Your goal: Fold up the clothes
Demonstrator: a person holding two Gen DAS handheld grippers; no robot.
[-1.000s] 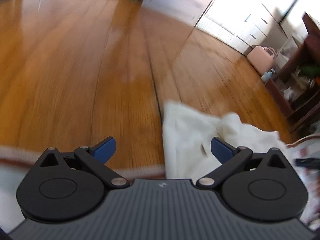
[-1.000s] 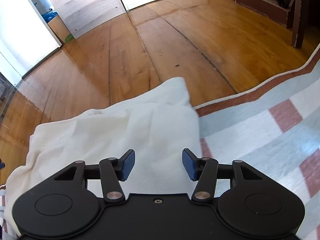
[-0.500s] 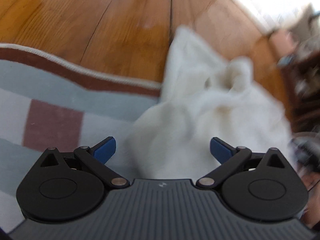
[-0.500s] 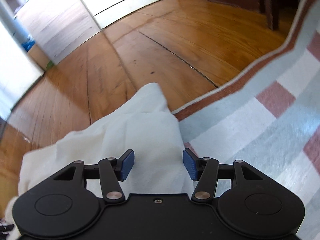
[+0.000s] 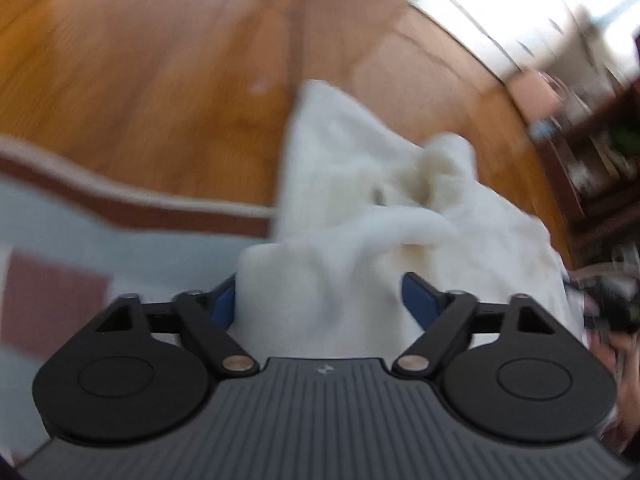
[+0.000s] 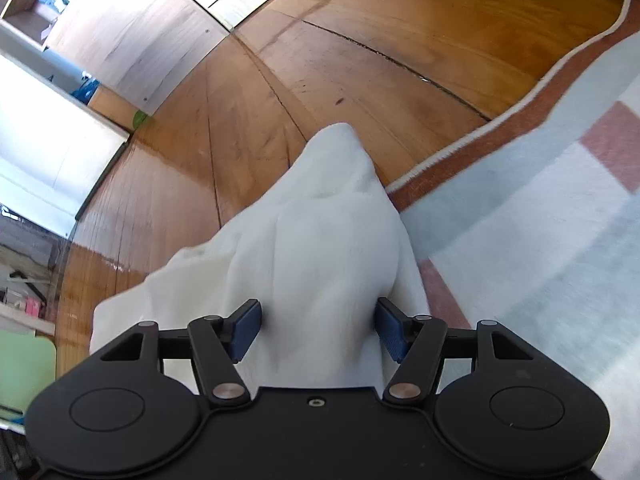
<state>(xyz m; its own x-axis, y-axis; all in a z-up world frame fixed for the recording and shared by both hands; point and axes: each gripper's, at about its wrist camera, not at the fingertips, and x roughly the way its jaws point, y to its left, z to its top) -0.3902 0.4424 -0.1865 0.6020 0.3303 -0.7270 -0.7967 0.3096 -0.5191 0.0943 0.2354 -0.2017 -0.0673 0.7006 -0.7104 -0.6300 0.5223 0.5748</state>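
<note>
Wood floor (image 6: 360,40), striped rug (image 6: 540,220), and a white garment (image 6: 320,248) bunched across the rug's edge. It looks soft and light, so pinch a hem or corner. Left gripper (image 5: 318,300) has just been closing around a fold; contact unclear. Right gripper (image 6: 318,326), just widening, straddles a ridge, pads beside the cloth.

The garment (image 5: 360,216) lies ahead of the left claw (image 5: 320,300), bunched between its fingers and running forward off the rug (image 5: 80,232) onto the floor (image 5: 140,60). The rug lies to the left of that claw, furniture (image 5: 600,152) far ahead to its right. Before the right claw (image 6: 316,324) the garment (image 6: 320,232) reaches between the fingers; the rug (image 6: 540,220) spreads to its right, the floor (image 6: 360,60) ahead.
</note>
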